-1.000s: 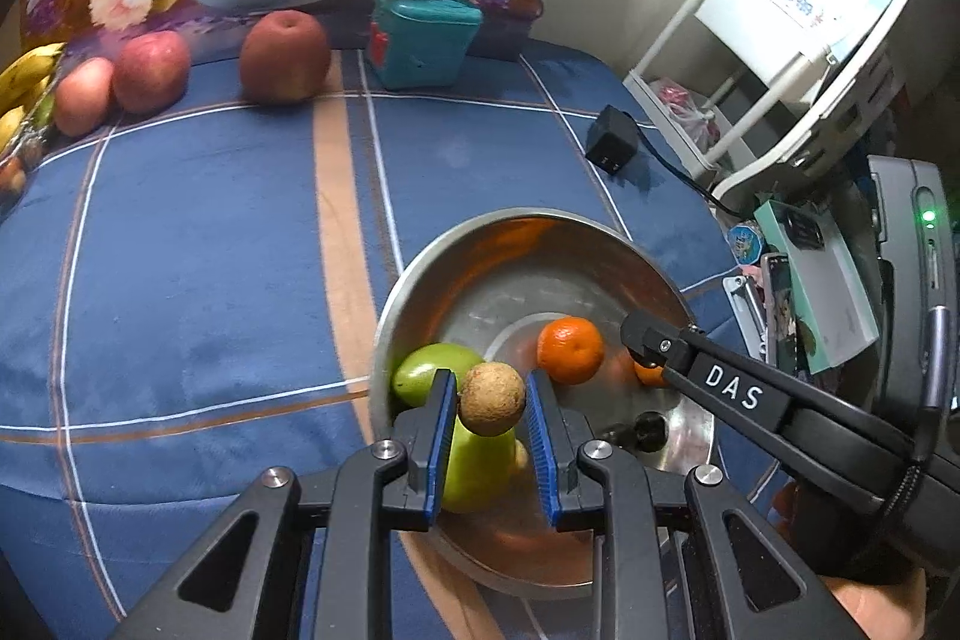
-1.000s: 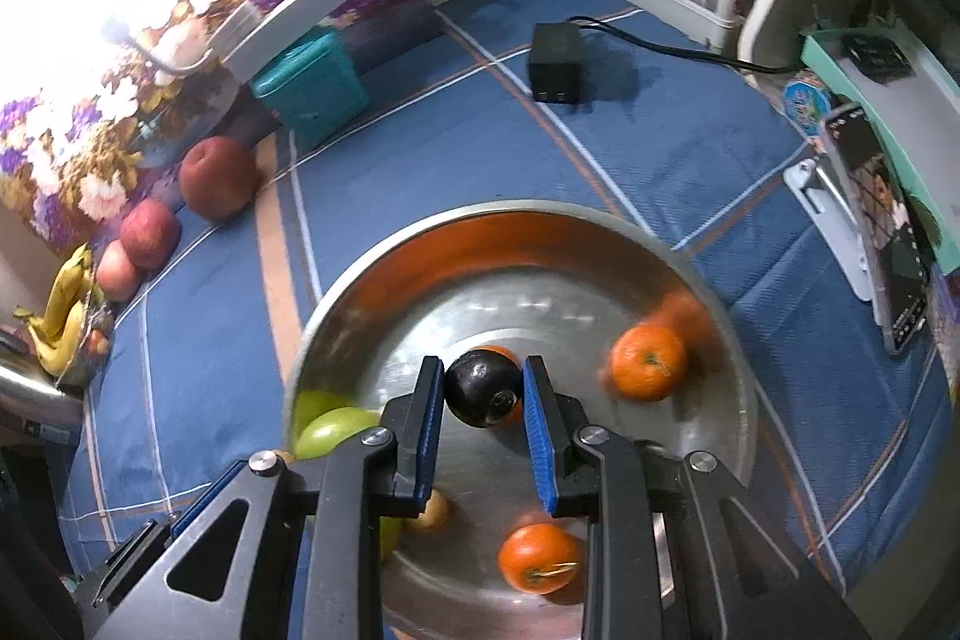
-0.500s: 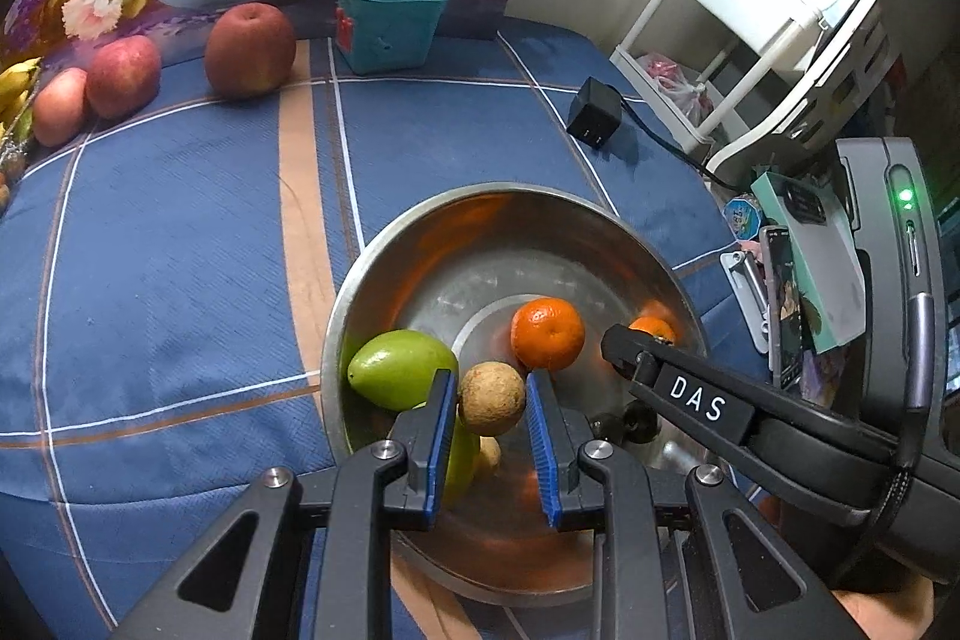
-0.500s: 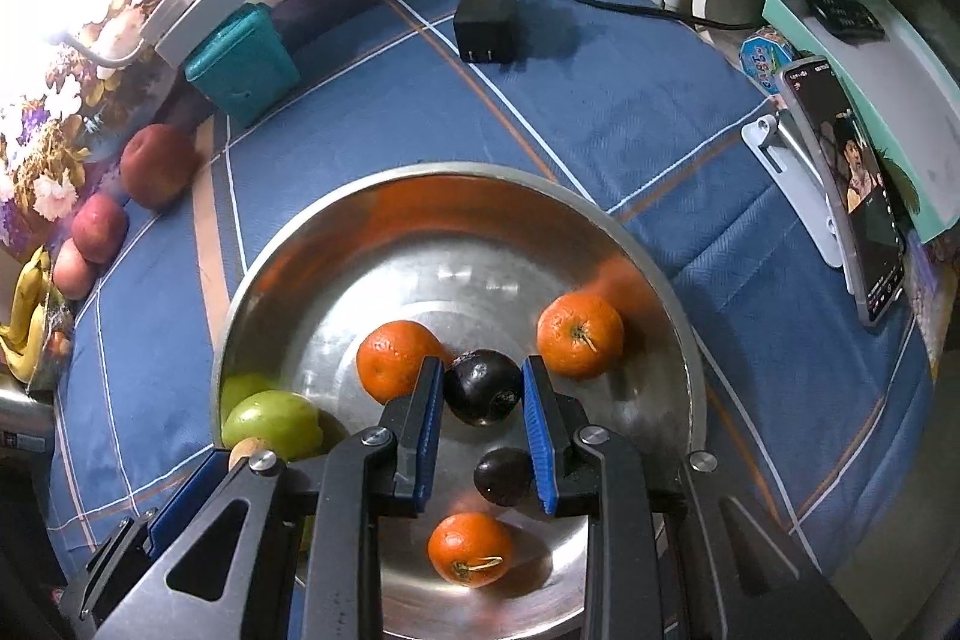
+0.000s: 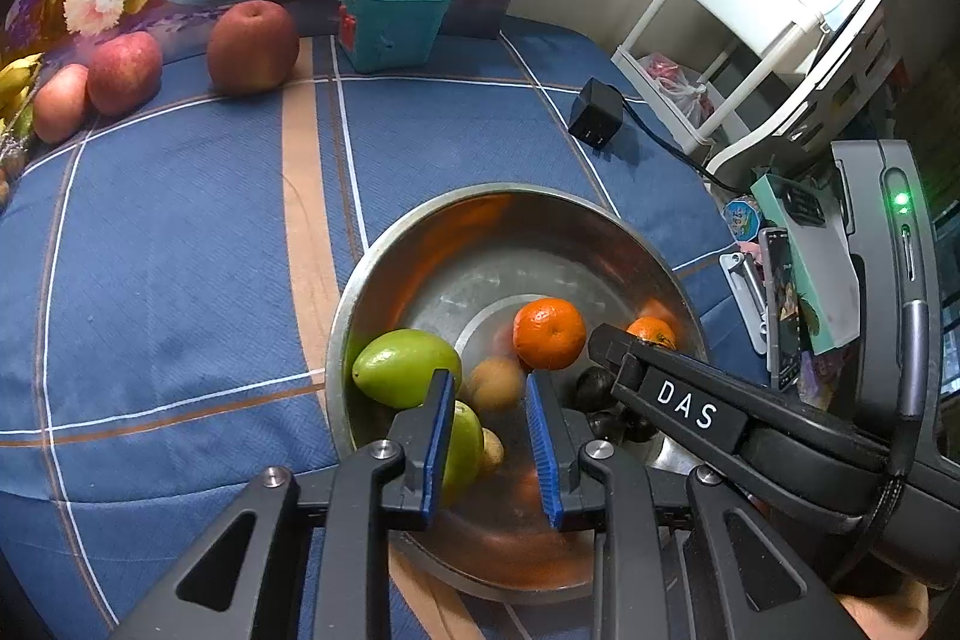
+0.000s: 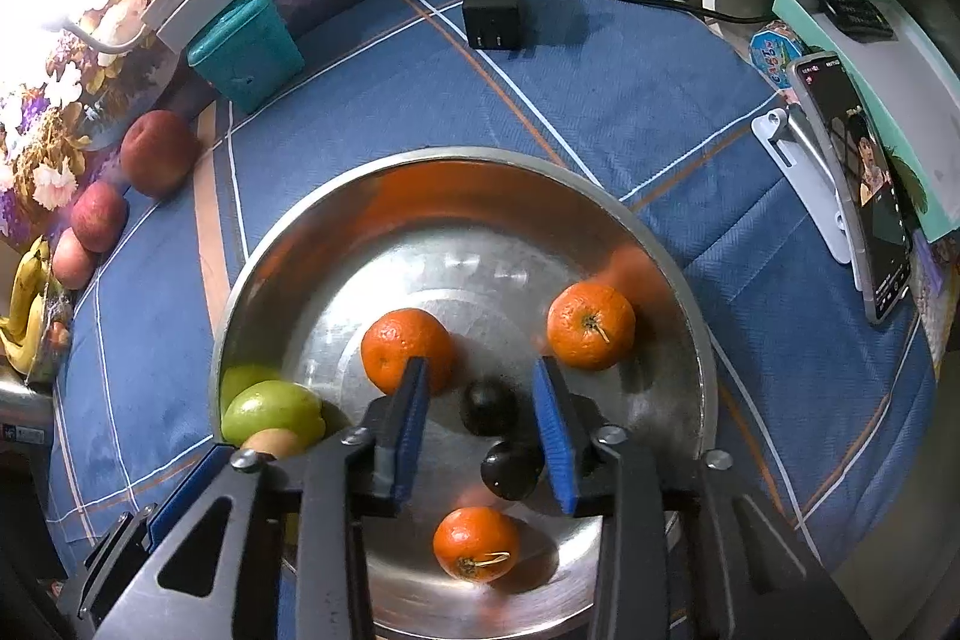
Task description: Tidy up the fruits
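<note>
A steel bowl [image 5: 414,244] [image 6: 336,196] stands on the blue cloth. It holds a green mango [image 5: 405,367] [image 6: 273,412], three oranges [image 6: 591,325], two dark round fruits [image 6: 489,406] and a small brown fruit [image 5: 495,382]. My left gripper [image 5: 489,418] is open above the bowl's near side, and the brown fruit lies just below and between its jaws. My right gripper [image 6: 483,415] is open over the bowl, and one dark fruit lies below it. A second brown fruit [image 5: 492,451] lies beside a second green fruit [image 5: 462,451].
Three apples [image 5: 252,46] and bananas [image 5: 15,85] lie at the back left. A teal box [image 5: 393,19] with a white power strip stands at the back. A black charger [image 5: 594,121] lies on the cloth. A phone on a stand [image 6: 858,184] is at the right edge.
Both grippers opened. The left one let go of the brown fruit and the right one let go of the dark fruit; both now lie in the bowl.
</note>
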A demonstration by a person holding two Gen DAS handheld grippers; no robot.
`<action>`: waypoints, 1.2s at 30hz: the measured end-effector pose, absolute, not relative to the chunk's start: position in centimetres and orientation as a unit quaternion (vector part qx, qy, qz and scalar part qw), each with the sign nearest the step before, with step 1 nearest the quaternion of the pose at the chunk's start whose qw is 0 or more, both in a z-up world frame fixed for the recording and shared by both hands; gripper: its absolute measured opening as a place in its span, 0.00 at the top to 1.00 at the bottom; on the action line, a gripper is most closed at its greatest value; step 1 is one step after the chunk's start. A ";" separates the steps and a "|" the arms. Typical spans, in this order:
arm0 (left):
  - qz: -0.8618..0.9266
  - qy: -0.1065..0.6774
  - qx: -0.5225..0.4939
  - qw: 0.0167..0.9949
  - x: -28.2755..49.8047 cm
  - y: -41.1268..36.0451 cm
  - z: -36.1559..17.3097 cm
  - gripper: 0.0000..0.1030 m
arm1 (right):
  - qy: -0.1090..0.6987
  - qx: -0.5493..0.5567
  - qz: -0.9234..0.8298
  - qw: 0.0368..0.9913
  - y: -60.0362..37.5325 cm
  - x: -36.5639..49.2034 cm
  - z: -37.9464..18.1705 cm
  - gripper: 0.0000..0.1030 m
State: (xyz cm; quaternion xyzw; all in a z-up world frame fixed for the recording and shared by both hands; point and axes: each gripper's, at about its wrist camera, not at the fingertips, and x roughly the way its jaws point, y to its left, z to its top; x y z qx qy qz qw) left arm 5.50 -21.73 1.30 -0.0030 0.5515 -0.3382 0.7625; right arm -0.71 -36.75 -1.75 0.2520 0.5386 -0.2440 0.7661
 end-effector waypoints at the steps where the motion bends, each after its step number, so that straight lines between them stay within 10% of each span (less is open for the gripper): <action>1: -0.338 0.552 -0.003 0.763 5.5 -21.7 1.3 0.73 | 0.538 0.251 -0.244 0.767 -36.7 -0.7 -1.7 0.63; 36: -0.135 0.573 -0.027 0.808 11.1 -10.7 -0.5 0.70 | 0.545 0.164 -0.183 0.802 -30.1 2.2 0.2 0.64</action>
